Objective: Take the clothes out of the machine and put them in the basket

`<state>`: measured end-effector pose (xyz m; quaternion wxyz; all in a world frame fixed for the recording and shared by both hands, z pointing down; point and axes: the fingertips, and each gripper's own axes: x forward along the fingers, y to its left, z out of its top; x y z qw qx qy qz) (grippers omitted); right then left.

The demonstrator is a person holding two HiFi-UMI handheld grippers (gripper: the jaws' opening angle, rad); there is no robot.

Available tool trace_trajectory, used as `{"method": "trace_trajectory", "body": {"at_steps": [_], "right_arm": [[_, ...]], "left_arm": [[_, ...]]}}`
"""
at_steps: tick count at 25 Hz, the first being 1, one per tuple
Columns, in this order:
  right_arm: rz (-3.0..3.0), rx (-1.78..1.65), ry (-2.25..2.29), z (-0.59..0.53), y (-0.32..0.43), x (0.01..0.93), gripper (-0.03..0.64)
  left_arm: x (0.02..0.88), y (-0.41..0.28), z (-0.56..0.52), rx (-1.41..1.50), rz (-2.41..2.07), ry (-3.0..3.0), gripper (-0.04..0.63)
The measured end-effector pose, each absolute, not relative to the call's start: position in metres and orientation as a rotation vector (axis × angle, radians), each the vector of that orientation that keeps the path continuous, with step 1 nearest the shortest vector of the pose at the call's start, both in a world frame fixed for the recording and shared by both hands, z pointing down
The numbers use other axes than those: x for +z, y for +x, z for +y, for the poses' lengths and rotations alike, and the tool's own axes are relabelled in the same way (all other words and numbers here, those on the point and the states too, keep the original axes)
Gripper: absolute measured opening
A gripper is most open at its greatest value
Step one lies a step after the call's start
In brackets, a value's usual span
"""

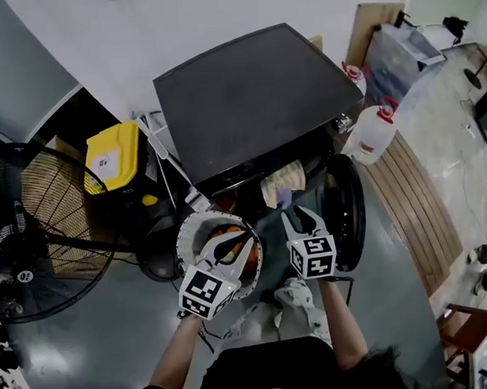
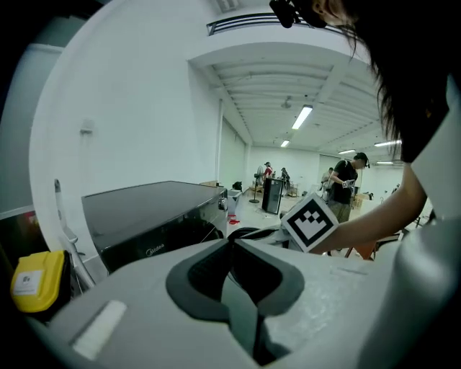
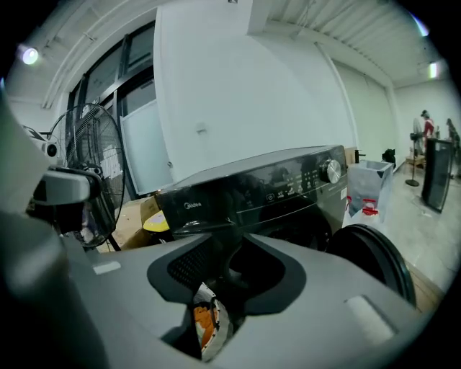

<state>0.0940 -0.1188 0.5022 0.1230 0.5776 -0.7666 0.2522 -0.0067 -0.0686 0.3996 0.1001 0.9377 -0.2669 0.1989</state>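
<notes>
The black washing machine stands with its round door swung open to the right. A cream cloth hangs out of the drum opening. My right gripper is just below that cloth, open, with nothing between its fingers. The white round basket sits on the floor left of the opening with orange clothes in it. My left gripper hovers over the basket, and its tips meet, shut on nothing. The right gripper view shows the basket's orange clothes through the jaw gap.
A pale cloth lies on the floor by my legs. A big black fan stands at the left, a yellow container beside the machine, a white jug and a plastic bin at the right. People stand far off.
</notes>
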Motion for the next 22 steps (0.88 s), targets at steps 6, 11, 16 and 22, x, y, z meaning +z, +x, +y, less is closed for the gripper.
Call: {"method": "trace_trajectory", "body": {"at_steps": [6,11,16,22], "right_arm": [[-2.176,0.792,1.648,-0.151,0.113,0.575,0.150],[-2.130,0.846,1.622,-0.172,0.118,0.651,0.153],[-2.109,0.823,1.602,-0.203,0.128,0.707,0.155],[-2.104,0.783,1.550,-0.248,0.133,0.765,0.181]], "left_arm": [[0.440,0.006,-0.094,0.645,-0.755,2.755,0.011],[0.480,0.012,-0.110,0.664,-0.724,2.738,0.035],[0.530,0.016,-0.130,0.708,-0.722,2.724,0.035],[0.591,0.015,-0.153,0.713,-0.757,2.704,0.035]]}}
